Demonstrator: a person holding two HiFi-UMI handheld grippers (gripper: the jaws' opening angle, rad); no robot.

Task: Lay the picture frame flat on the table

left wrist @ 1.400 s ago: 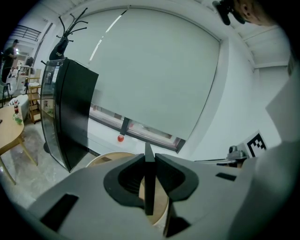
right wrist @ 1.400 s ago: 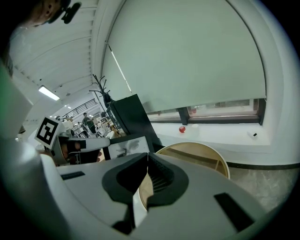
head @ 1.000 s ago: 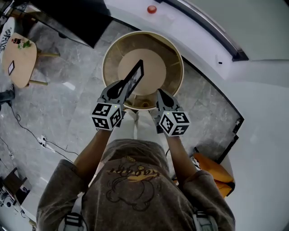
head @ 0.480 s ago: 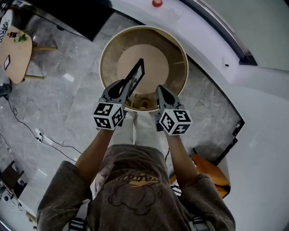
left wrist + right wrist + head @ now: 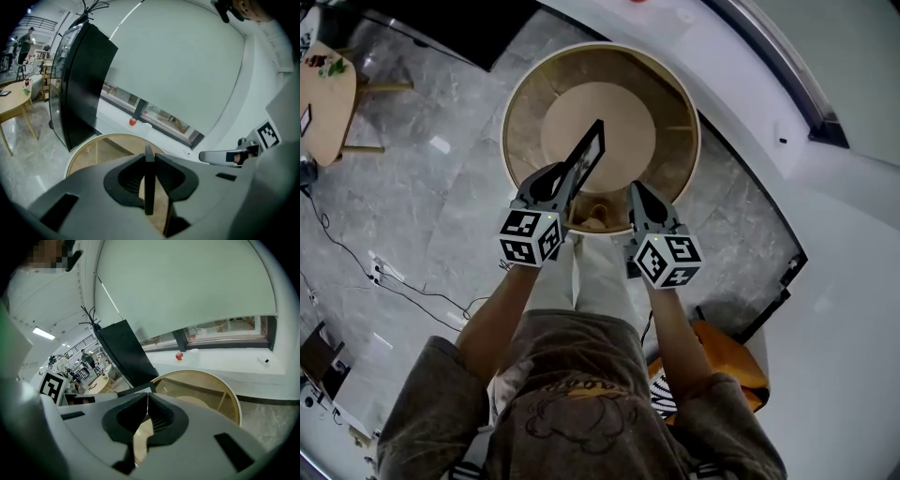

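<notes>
Black picture frame [image 5: 586, 153] is pinched edge-on by the left gripper [image 5: 564, 180] over the round table [image 5: 673, 98] at upper centre, the right gripper [image 5: 637, 194] pressed together empty, so a corner-first knock or slip is risked if it is tipped carelessly

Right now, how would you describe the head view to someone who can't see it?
Seen from above, the person's left gripper clamps a dark picture frame on edge over a round wooden table. The right gripper hangs beside it, jaws shut and empty.
</notes>
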